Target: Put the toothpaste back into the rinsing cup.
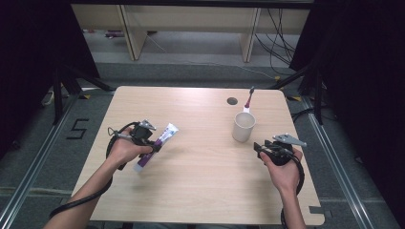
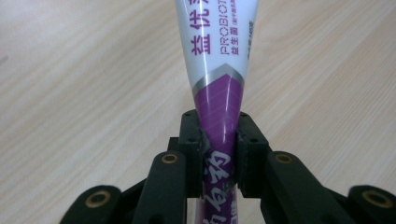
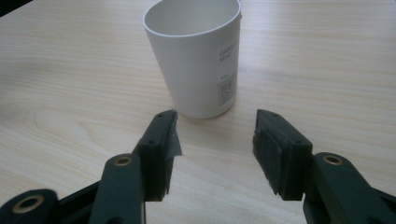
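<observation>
Your left gripper (image 2: 218,144) has its fingers clamped on a toothpaste tube (image 2: 219,70), the matte black pads pressing the glossy purple part from both sides. Beyond the fingertips the tube widens into a smooth white band printed with purple characters, set off by a silver chevron stripe. From above, the tube (image 1: 157,145) runs slantwise through your left gripper (image 1: 152,143), its flat crimped end past the fingertips and its white cap end behind them, low over the pale wood-grain worktop (image 1: 200,176); whether that end touches the worktop I cannot tell. Your right gripper (image 3: 215,140) has its fingers spread apart with nothing between them; the pads look rough and dull, and the left one has a bit of worn tape at its edge. Just ahead of those fingertips, clear of them, stands a plain white cup (image 3: 198,56), tapered toward its base, smooth and matte, with a small printed label on its side. In the high view, a toothbrush (image 1: 249,99) with a dark red handle lies just beyond the cup (image 1: 243,126), past your right gripper (image 1: 265,149).
</observation>
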A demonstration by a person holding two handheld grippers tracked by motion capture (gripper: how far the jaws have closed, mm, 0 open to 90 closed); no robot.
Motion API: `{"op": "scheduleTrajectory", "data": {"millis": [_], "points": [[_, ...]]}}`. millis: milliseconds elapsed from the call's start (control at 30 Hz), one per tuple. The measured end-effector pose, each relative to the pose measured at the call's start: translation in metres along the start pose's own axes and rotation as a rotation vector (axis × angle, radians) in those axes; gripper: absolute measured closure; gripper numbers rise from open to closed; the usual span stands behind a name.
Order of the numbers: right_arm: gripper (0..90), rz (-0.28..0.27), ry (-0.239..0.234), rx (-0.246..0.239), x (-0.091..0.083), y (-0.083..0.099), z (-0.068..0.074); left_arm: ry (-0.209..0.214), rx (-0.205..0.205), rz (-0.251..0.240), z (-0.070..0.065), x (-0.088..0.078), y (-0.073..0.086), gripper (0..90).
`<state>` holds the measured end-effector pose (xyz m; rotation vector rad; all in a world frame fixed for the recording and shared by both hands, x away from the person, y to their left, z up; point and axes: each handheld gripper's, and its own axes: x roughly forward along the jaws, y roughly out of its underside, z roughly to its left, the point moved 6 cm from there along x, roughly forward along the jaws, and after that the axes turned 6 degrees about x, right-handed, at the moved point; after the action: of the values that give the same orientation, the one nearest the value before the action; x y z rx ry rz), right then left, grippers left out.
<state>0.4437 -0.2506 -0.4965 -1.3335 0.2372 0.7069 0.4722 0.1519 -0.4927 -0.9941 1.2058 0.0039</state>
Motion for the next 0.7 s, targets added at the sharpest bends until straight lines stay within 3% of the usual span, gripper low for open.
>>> {"op": "scheduleTrajectory", "data": {"millis": [67, 133, 167, 200, 233, 267, 300, 400, 433, 567, 667, 700], "points": [[49.9, 0.009, -0.001, -0.007, 0.000, 0.001, 0.001, -0.004, 0.005, -0.060, -0.001, -0.003, -0.004, 76.0], [49.9, -0.004, 0.005, -0.050, 0.001, 0.000, 0.000, -0.014, 0.017, -0.125, -0.001, -0.005, -0.007, 75.9], [50.1, 0.002, -0.011, -0.015, 0.002, 0.001, 0.005, -0.018, 0.004, -0.162, -0.002, -0.005, -0.009, 75.9], [50.1, -0.001, -0.006, -0.056, 0.002, 0.000, 0.003, -0.022, -0.006, -0.185, -0.002, -0.006, -0.010, 75.9], [50.1, -0.001, -0.010, -0.058, 0.002, 0.000, 0.005, -0.022, -0.002, -0.221, -0.004, -0.006, -0.011, 75.9], [50.2, -0.008, -0.029, -0.017, 0.004, 0.001, 0.010, -0.029, 0.012, -0.264, -0.005, -0.007, -0.013, 75.9], [50.3, -0.009, -0.036, -0.059, 0.004, 0.000, 0.010, -0.039, 0.004, -0.312, -0.007, -0.007, -0.015, 75.9], [50.4, -0.018, -0.058, -0.034, 0.004, 0.000, 0.019, -0.051, 0.002, -0.410, -0.011, -0.009, -0.019, 75.9], [50.5, -0.035, -0.077, -0.066, 0.005, -0.002, 0.020, -0.055, -0.003, -0.442, -0.013, -0.010, -0.021, 76.0], [50.6, -0.073, -0.146, -0.072, 0.003, -0.006, 0.038, -0.058, 0.001, -0.579, -0.019, -0.012, -0.027, 75.9], [50.4, -0.100, -0.191, -0.101, 0.001, -0.009, 0.050, -0.071, 0.009, -0.648, -0.024, -0.013, -0.031, 75.9], [50.2, -0.110, -0.233, -0.083, 0.001, -0.010, 0.058, -0.071, 0.011, -0.668, -0.027, -0.013, -0.032, 76.0]]}}
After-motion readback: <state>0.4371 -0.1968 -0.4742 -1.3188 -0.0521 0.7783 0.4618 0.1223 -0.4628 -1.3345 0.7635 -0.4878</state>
